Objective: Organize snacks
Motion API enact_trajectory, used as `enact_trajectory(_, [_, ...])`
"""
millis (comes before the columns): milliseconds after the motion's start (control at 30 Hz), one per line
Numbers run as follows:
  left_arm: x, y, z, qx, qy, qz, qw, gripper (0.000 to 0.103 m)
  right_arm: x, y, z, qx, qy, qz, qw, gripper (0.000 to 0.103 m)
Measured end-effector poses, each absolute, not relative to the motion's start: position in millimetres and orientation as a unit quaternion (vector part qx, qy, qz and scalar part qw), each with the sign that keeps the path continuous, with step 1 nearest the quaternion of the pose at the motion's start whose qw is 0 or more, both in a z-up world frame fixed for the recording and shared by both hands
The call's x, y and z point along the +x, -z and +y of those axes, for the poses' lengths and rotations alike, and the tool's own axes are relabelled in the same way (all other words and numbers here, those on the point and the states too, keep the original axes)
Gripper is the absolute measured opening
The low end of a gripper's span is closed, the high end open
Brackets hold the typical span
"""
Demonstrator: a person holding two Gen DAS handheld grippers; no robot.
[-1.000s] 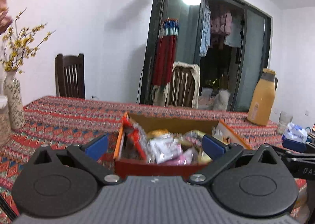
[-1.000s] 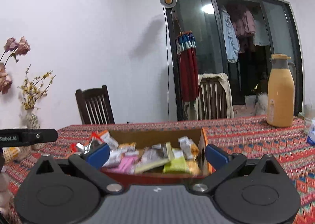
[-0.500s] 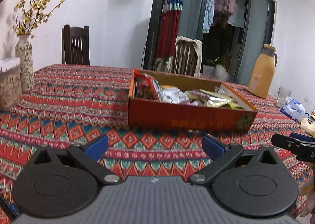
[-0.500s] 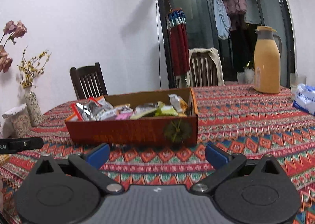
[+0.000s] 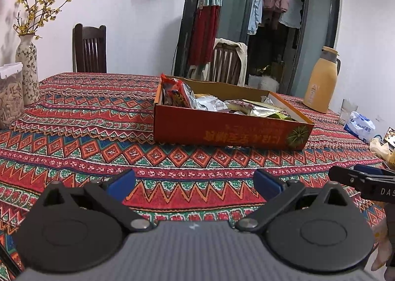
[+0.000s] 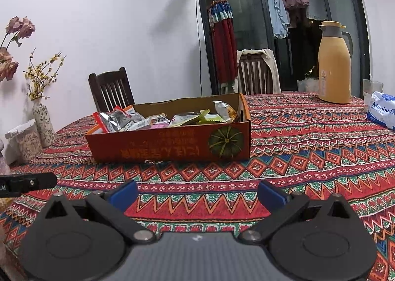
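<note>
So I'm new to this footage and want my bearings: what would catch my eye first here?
First, the red cardboard box heaped with snack packets, sitting mid-table on the bright red patterned tablecloth. Next, the tall yellow thermos jug at the far right of the table. Both the left gripper and right gripper hang open and empty in front of the box.

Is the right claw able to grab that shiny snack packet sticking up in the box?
Probably yes. The right claw is open, with only bare tablecloth between it and the box, where the packet pokes above the rim.
</note>
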State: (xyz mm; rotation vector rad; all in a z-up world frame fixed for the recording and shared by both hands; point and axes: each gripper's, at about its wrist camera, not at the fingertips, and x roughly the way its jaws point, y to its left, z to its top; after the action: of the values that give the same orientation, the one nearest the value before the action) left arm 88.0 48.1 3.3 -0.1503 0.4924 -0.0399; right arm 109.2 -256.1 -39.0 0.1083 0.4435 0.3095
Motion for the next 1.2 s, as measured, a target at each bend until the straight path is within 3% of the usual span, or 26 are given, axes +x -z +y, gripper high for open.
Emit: enact_trajectory(1200, [87.8, -0.6, 47.2, -0.075, 0.024, 0.247, 0.966, 0.103, 112.7, 41.7, -254.7, 0.054, -0.153, 0.228, 0.960, 0.103])
